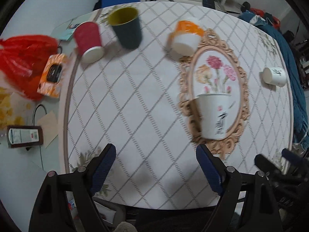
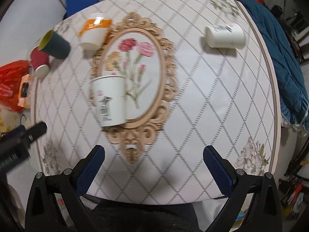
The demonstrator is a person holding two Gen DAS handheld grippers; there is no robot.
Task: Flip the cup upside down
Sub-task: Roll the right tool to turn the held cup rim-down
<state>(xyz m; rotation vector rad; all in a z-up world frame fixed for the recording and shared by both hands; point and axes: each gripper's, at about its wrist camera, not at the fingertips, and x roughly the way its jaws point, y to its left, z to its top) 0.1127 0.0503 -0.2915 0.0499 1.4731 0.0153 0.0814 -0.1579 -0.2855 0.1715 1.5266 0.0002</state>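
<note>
A white paper cup with dark print [image 1: 214, 116] [image 2: 109, 100] stands upright, mouth up, on the flower medallion of the tablecloth. My left gripper [image 1: 155, 153] is open and empty, above the near table edge, left of the cup. My right gripper [image 2: 153, 155] is open and empty, near and right of the cup. The right gripper's tips show at the left wrist view's right edge [image 1: 274, 162]. The left gripper's tips show at the right wrist view's left edge [image 2: 29, 130].
A dark cup with yellow inside [image 1: 126, 28] [image 2: 55, 44] stands mouth up. A red cup [image 1: 88, 41] [image 2: 39, 62] and an orange-white cup [image 1: 185, 36] [image 2: 94, 32] stand mouth down. Another white cup [image 1: 274, 76] [image 2: 224, 35] lies on its side. A red bag [image 1: 21, 61] and blue cloth [image 2: 285, 77] flank the table.
</note>
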